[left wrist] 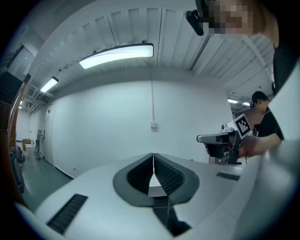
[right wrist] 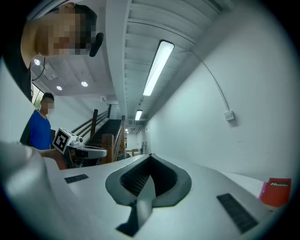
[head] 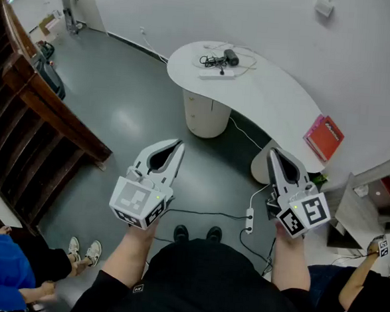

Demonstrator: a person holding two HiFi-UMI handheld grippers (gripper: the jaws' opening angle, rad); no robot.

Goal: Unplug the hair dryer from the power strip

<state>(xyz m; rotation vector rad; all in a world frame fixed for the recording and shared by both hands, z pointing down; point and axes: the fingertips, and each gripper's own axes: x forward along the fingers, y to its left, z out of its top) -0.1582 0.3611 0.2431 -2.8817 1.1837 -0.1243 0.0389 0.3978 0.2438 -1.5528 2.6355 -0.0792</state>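
I am holding both tools level above the dark grey floor (head: pixel 125 107), well short of the work. The left gripper (head: pixel 179 145) has its white jaws closed tip to tip. Its own view shows the ribbed black pads (left wrist: pixel 168 174) meeting along one seam with nothing between them. The right gripper (head: pixel 272 153) is the same, with the tips together and nothing held.

The black hair dryer (head: pixel 230 56) lies at the far end of the white curved table (head: pixel 272 101), well apart from both grippers. Its black cord (head: pixel 210 60) sits in a loose tangle just beside it. The white power strip (head: pixel 217 73) lies on the tabletop just in front of the dryer. A dark plug shows on it, but it is too small for me to tell whether it is seated.

A red book (head: pixel 324 137) leans at the wall by the table's near end. Its white lettering shows in the right gripper view but is too blurred to read. The marker cube (head: pixel 137 202) on each gripper carries only black-and-white squares, no words. A second white strip (head: pixel 249 220) lies on the floor near my right hand.
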